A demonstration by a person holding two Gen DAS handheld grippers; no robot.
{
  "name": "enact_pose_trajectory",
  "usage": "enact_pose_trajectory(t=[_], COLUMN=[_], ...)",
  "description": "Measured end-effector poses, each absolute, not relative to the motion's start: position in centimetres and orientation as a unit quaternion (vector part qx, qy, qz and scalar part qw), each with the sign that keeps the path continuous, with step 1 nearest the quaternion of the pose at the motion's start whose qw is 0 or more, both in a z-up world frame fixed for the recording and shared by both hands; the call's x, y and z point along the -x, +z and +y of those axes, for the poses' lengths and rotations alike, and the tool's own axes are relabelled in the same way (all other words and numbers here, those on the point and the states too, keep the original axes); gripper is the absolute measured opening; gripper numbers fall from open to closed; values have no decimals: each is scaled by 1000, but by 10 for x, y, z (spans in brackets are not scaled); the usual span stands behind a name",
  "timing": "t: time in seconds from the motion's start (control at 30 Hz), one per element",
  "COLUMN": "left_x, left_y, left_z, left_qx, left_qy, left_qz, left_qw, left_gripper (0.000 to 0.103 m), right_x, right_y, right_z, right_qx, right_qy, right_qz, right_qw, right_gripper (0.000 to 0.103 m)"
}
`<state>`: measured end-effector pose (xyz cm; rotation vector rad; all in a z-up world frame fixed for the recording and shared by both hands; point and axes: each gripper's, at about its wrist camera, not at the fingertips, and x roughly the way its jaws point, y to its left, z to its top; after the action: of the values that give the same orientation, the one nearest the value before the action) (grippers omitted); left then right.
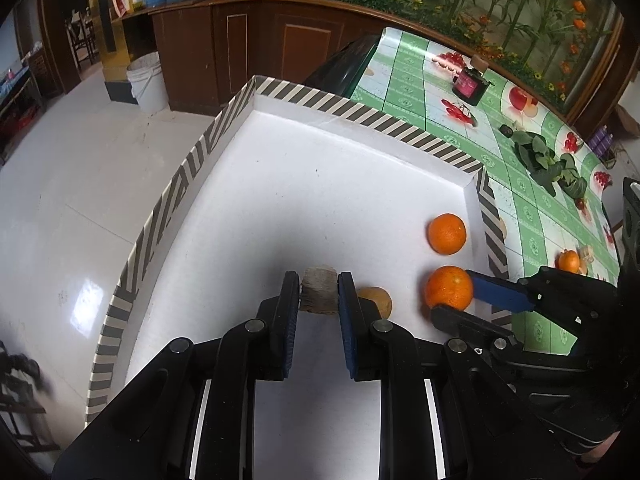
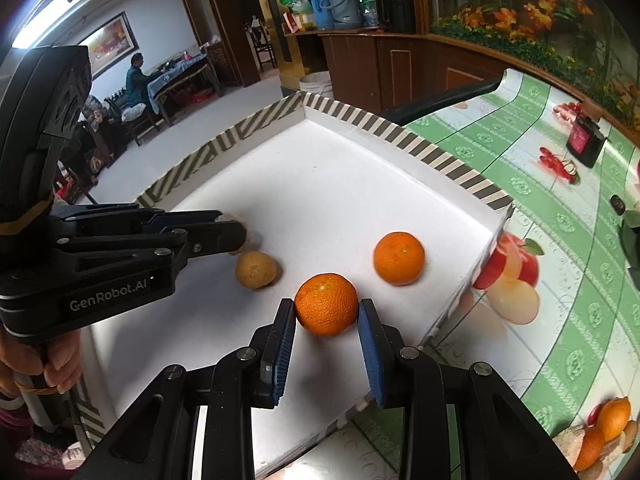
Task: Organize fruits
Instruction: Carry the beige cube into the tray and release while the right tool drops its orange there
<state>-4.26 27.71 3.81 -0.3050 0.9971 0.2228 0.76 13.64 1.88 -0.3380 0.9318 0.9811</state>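
A white tray with a striped rim (image 1: 360, 108) (image 2: 440, 156) lies on the green patterned table. My left gripper (image 1: 319, 280) (image 2: 232, 232) is shut on a small brown fruit (image 1: 318, 290), low over the tray floor. A second brown fruit (image 1: 376, 300) (image 2: 256, 269) lies just beside it. My right gripper (image 2: 326, 312) (image 1: 452, 294) is shut on an orange (image 2: 326, 304) (image 1: 448, 288), with the pads pressing both its sides near the tray's right wall. I cannot tell whether this orange touches the floor. Another orange (image 2: 399, 258) (image 1: 447, 234) rests loose farther in.
More oranges and brown fruit (image 2: 608, 428) (image 1: 569, 261) sit on the tablecloth right of the tray. Leafy greens (image 1: 548, 164) and a dark pink jar (image 1: 470, 84) stand farther back. A white bucket (image 1: 146, 82) is on the floor. A person (image 2: 138, 76) sits at a distant table.
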Motion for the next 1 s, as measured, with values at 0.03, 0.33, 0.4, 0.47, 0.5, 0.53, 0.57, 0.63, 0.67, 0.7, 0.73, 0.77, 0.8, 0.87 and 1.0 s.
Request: enact_pose_trajectory(t=[0.03,0.33,0.4,0.47,0.5,0.53,0.57,0.63,0.67,0.7,0.73,0.77,0.8,0.87,1.0], left_x=[43,50,53,57,58,60,60,62,63,64,65,65,66,66,65], left_y=[38,39,43,48,49,52,54,58,59,61,62,63,64,64,63], left_z=[277,280,276,271,269,264,259,249,243,236,231,222,215,203,176], left_qx=[145,149,141,135,134,131,129,118,113,109,105,100,97,92,80], left_qy=[106,125,126,127,127,125,123,118,114,109,104,97,92,81,61], left_qz=[478,476,470,462,459,454,450,445,443,440,438,437,435,434,434], left_qw=[860,858,862,867,869,873,875,880,882,885,887,889,890,893,895], left_gripper=[21,51,51,51,51,51,51,51,51,51,51,51,51,51,51], right_x=[-9,-3,-3,-1,0,1,3,7,8,10,11,12,14,14,16], right_y=[18,31,35,42,44,47,49,53,54,54,55,55,55,54,50], right_z=[136,124,118,107,102,99,95,84,79,74,67,61,55,43,19], right_qx=[152,141,129,117,114,111,108,102,99,96,93,89,85,77,63], right_qy=[453,453,451,450,450,448,447,444,443,441,437,434,430,423,403], right_qz=[432,420,420,418,416,414,412,408,408,408,408,408,408,411,415], right_qw=[765,774,777,780,782,785,787,791,792,794,796,798,800,804,813], right_gripper=[31,31,31,31,31,31,31,31,31,31,31,31,31,31,31])
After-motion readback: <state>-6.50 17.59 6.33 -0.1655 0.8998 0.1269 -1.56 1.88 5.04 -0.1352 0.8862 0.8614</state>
